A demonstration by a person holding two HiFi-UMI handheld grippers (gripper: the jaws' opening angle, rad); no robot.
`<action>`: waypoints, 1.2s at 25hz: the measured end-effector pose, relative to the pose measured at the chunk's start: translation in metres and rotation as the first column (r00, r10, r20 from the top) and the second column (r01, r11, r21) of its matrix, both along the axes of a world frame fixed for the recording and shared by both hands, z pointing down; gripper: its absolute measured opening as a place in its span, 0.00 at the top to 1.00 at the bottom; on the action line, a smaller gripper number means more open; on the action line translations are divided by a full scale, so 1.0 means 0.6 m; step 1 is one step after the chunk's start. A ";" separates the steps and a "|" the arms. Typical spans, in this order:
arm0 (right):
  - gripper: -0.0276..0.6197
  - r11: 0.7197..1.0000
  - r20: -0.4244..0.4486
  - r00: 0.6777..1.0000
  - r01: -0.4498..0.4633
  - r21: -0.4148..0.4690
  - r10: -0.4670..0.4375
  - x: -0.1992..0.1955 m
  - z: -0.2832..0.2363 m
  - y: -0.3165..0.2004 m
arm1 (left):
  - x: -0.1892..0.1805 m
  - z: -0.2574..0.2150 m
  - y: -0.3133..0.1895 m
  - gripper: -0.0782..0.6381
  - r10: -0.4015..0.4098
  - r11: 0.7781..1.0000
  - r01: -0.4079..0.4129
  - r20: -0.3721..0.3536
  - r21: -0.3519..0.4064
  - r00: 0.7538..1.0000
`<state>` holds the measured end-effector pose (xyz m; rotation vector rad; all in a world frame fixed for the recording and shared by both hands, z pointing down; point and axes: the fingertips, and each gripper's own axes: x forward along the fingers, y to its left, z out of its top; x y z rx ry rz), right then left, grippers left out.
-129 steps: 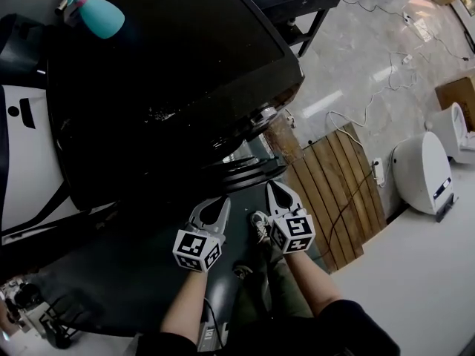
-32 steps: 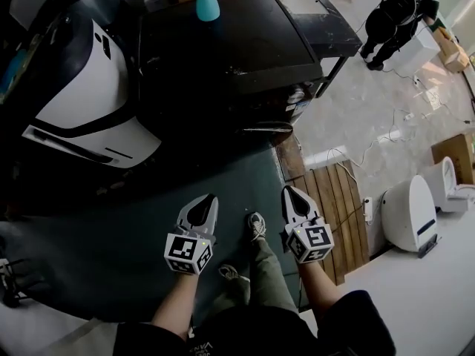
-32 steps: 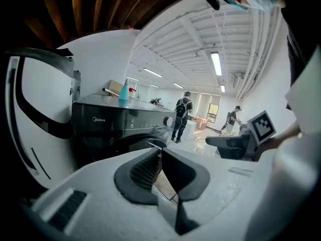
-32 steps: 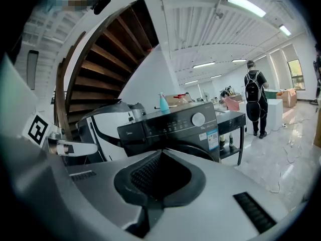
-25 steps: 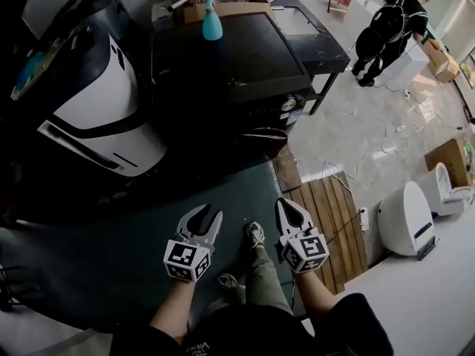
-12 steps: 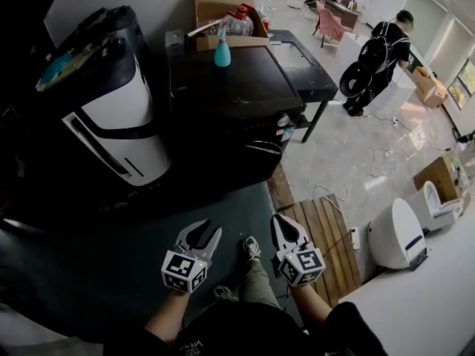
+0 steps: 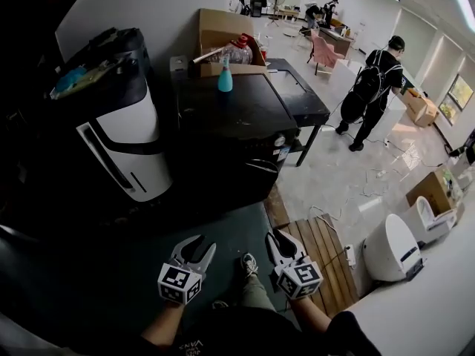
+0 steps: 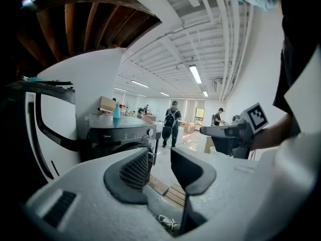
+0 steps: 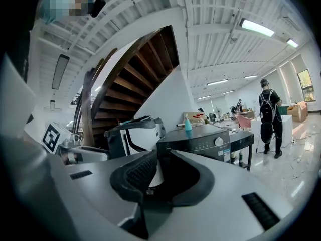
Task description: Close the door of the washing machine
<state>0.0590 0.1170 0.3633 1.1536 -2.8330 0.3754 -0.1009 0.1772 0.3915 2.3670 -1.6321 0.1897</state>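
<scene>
Grippers are held low, close to the body. The left gripper (image 7: 194, 249) has its jaws apart and opening. The right gripper (image 7: 278, 239) shows a narrower gap, also opening. Nothing is seen between either pair. The washer (image 7: 230, 117) lies straight ahead and well apart. Its door (image 7: 254, 172) is turned toward the grippers, is judged flush with the front, and is slightly nearer the right gripper. In the earliest frame the door was swung out; both grippers have since been drawn back.
</scene>
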 end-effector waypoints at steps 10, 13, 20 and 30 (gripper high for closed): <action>0.77 1.000 -0.008 1.000 -0.001 0.004 0.001 0.008 -0.008 0.031 | -0.034 -0.016 0.053 0.67 -0.044 0.999 0.045 -0.026 0.021 0.999; 0.73 1.000 -0.003 1.000 -0.003 0.000 0.003 0.017 -0.007 0.035 | -0.035 -0.014 0.065 0.66 -0.050 0.999 0.051 -0.031 0.013 0.998; 0.77 1.000 -0.044 0.999 -0.021 0.003 0.021 0.027 0.007 0.045 | -0.045 -0.016 0.078 0.65 -0.071 0.997 0.073 -0.051 0.026 0.996; 0.96 1.000 -0.079 0.997 -0.013 0.026 0.015 0.021 0.012 0.043 | -0.054 -0.016 0.079 0.65 -0.103 0.994 0.105 -0.065 0.035 0.993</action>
